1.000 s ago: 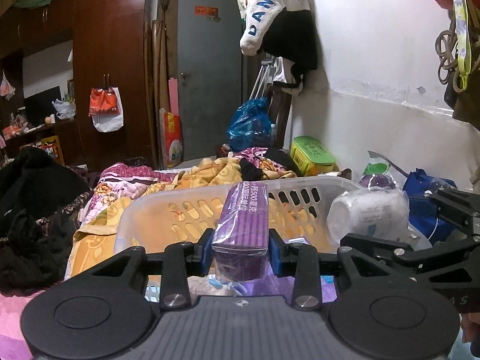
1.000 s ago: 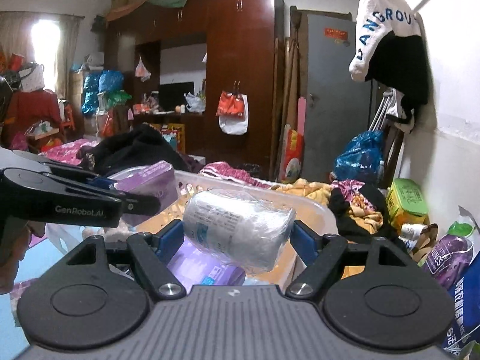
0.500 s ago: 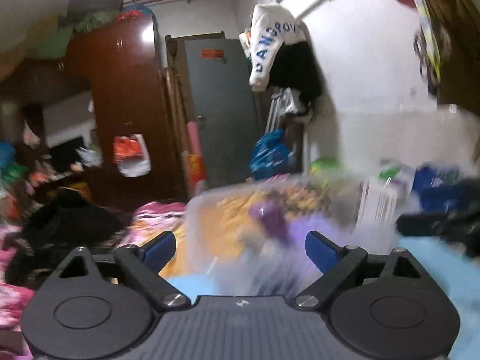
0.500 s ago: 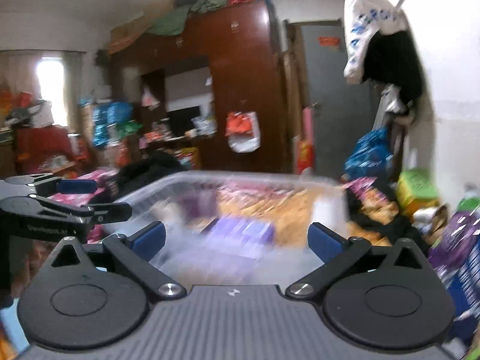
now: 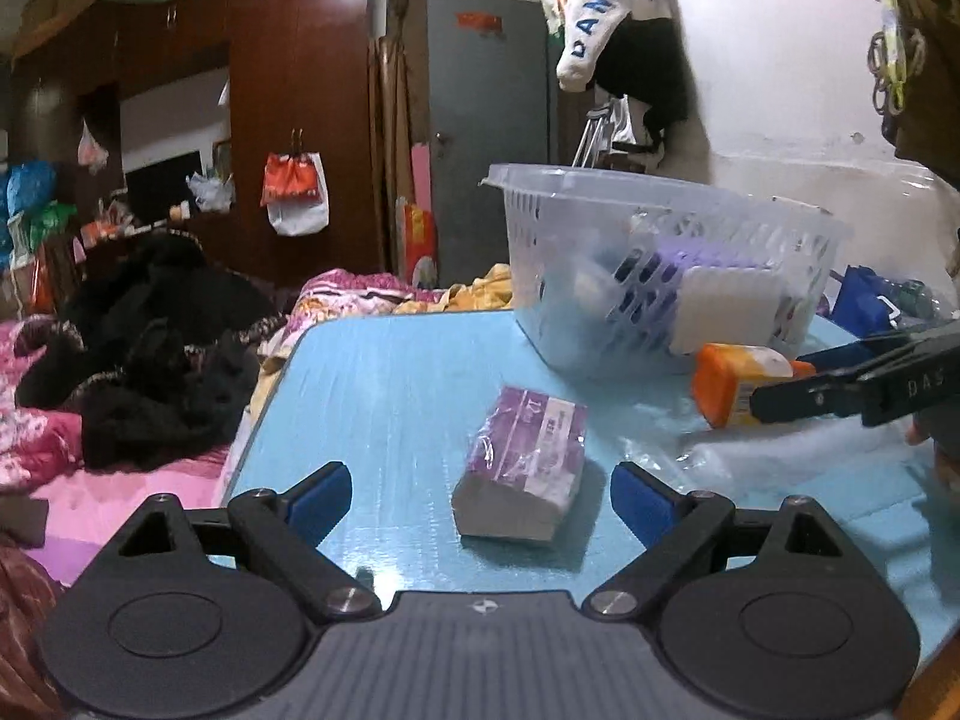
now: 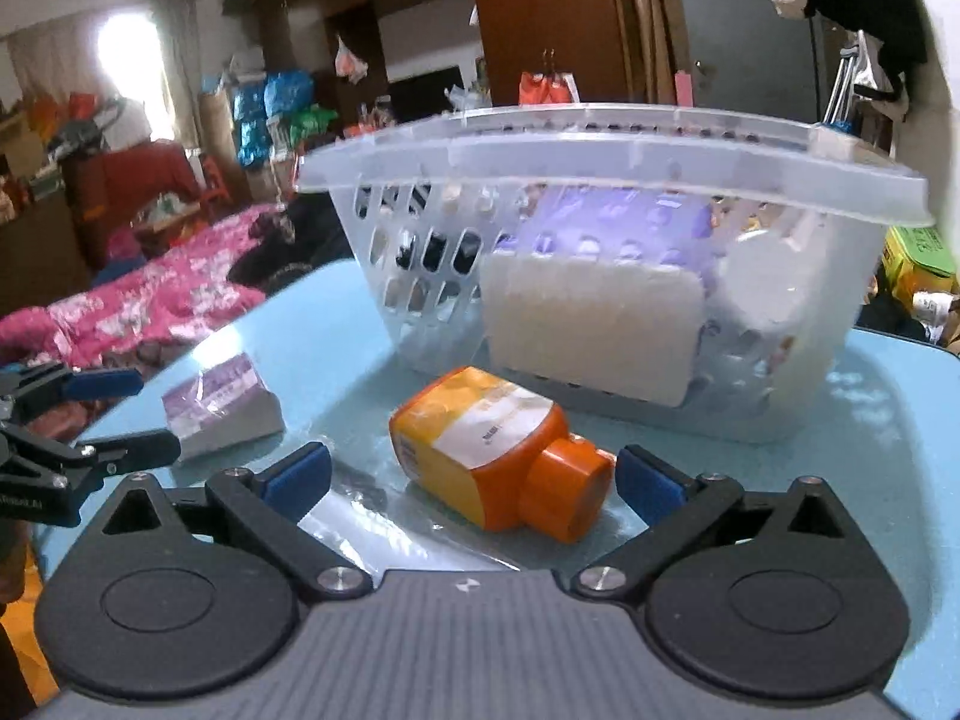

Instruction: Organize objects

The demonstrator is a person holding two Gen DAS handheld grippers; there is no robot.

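Observation:
A purple tissue pack [image 5: 521,463] lies flat on the blue table [image 5: 384,384]. It sits just ahead of my left gripper [image 5: 480,498], which is open, its pads clear of the pack. An orange bottle [image 6: 480,438] lies on its side with its cap toward me, between the fingers of my open right gripper [image 6: 474,480]; the pads do not touch it. Behind both stands a clear plastic basket [image 6: 600,150] holding purple packs, a white roll and a white pack. The right wrist view also shows the left gripper [image 6: 90,414] and the tissue pack [image 6: 222,405].
Crumpled clear plastic wrap [image 5: 774,456] lies on the table to the right. The table's left edge [image 5: 264,396] drops to a bed with pink bedding [image 5: 42,450] and black clothes [image 5: 156,354]. A blue bag [image 5: 864,306] sits by the white wall.
Both grippers opened and let go of the purple pack and the white roll they held over the basket. Both have since dropped low over the table, in front of another pack and the bottle.

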